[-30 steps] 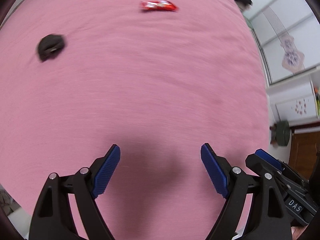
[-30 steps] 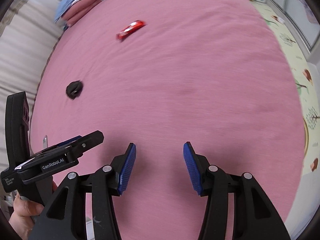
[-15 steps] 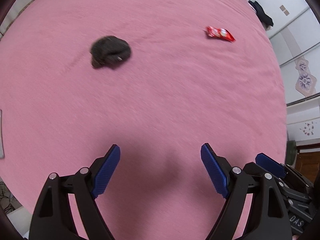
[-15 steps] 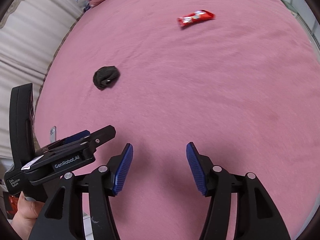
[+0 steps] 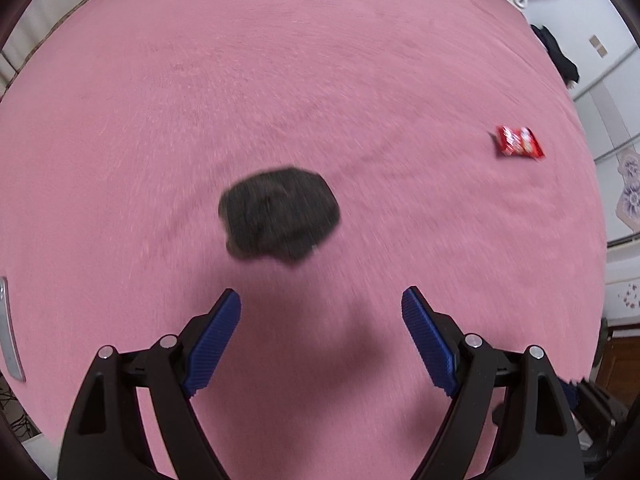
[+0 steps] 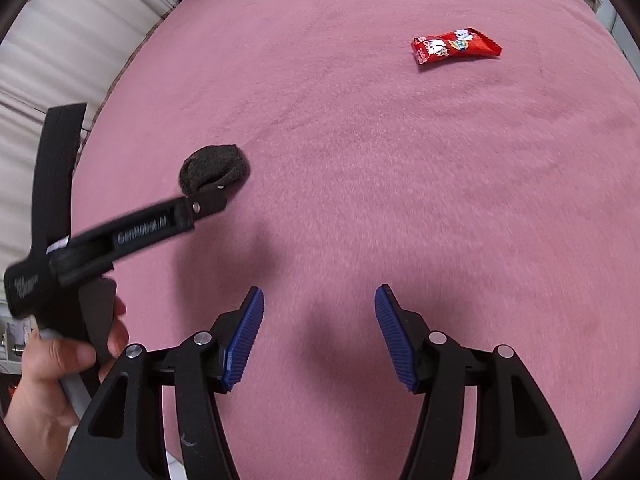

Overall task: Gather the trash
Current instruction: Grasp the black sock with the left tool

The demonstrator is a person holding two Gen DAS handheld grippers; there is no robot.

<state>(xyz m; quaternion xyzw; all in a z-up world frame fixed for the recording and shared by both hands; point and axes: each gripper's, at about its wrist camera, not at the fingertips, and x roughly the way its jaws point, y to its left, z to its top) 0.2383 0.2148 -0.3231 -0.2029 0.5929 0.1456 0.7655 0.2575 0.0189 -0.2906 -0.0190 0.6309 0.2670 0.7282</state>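
1. Left gripper (image 5: 321, 312) has its jaws spread wide with nothing between them, and I've got it lined up on the dark wad (image 5: 280, 213) sitting on the pink blanket (image 5: 160, 100). From the right camera it reads as just short of the wad, not touching, as far as I can tell

2. Right gripper (image 6: 319, 312) is also spread and holding nothing, hanging over bare blanket. The red wrapper (image 6: 456, 46) is well apart from both grippers, further up the bed

3. Honestly I can't tell what the wad is. It looks like balled fabric, maybe a sock, but the left view is smeared with motion. If it isn't trash, I'd be collecting the wrong thing

4. Biggest worry: the blanket is soft and fuzzy. If I come down too deep, the fingers could pinch blanket along with the wad and drag the cover up with it

5. The opposite risk is closing too shallow, so the pads only skim the top and the wad rolls away or squirts out sideways

6. The blur suggests I'm moving fast. Closing before I've settled would likely mean an off-centre grab

7. The wrapper lies flat and looks slick, so I expect a thin edge that's hard to get under

8. I don't see a bin in either view, so drop-off is a question mark
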